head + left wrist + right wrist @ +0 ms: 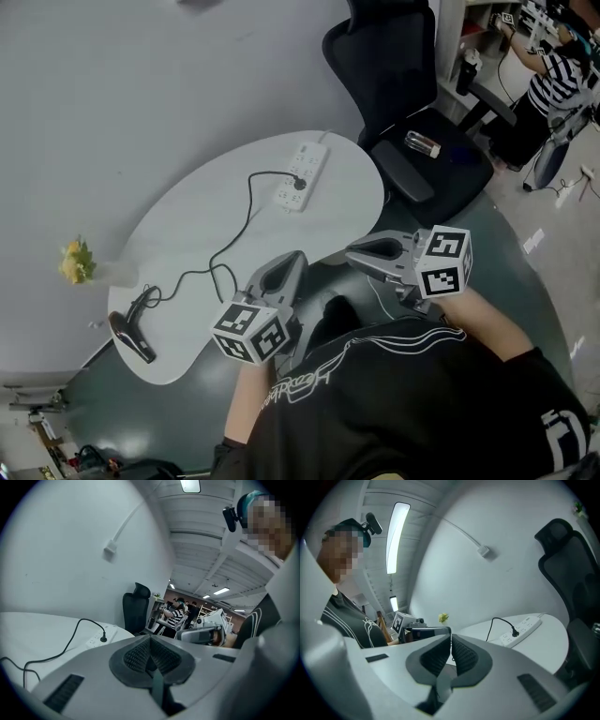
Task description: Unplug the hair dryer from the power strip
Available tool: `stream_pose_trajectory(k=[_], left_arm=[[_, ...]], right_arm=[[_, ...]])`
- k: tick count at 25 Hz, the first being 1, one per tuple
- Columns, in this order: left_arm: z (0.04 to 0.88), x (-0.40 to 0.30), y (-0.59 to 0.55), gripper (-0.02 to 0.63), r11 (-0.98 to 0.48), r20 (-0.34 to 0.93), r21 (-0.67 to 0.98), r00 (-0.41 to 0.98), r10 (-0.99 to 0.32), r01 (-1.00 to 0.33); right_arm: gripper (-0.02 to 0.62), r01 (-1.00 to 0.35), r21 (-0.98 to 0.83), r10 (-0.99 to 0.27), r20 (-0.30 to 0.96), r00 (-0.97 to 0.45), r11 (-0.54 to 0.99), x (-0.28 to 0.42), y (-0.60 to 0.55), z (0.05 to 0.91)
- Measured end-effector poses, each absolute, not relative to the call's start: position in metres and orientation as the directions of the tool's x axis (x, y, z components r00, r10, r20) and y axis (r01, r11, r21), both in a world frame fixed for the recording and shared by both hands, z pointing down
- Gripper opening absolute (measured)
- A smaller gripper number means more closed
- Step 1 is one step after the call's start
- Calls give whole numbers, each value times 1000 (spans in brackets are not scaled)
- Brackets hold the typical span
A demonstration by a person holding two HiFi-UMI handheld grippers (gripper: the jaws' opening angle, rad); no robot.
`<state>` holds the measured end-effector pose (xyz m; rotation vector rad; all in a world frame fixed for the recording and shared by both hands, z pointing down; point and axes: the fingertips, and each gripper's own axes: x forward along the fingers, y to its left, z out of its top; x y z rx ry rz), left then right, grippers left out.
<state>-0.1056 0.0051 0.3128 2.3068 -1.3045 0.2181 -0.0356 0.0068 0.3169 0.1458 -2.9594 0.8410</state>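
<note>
A white power strip (pixel 302 174) lies at the far end of the white oval table (pixel 187 225), with a black plug (pixel 299 184) in it. The plug's black cord (pixel 236 232) runs to a dark hair dryer (pixel 130 335) at the table's left end. My left gripper (pixel 296 257) is shut and empty, over the table's near edge and short of the strip. The right gripper (pixel 352 251) is also shut and empty, off the table's edge to the right. The left gripper view shows its jaws (pixel 150 637) closed, with the strip (pixel 97 639) ahead. From the right gripper (pixel 451 637), the strip (pixel 524 628) sits ahead right.
A black office chair (pixel 412 103) stands just beyond the table's far right end, with a small clear object (pixel 422 143) on its seat. Yellow flowers (pixel 77 261) sit at the table's left by the wall. A seated person (pixel 555 70) is at the far right.
</note>
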Motion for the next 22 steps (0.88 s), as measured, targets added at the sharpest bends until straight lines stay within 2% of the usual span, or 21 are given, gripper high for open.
stream_pose_trajectory(k=[7, 15, 22], left_arm=[[351, -138, -73, 5, -454, 442, 305, 546, -711, -837], [409, -171, -149, 5, -425, 497, 371, 563, -661, -826], [447, -175, -188, 5, -388, 528, 384, 544, -652, -838]], right_arm=[[-2, -199, -586, -132, 156, -979, 785, -54, -62, 347], [-2, -309, -643, -215, 223, -951, 700, -83, -143, 394], [-2, -409, -541, -212, 390, -896, 735, -103, -189, 446]])
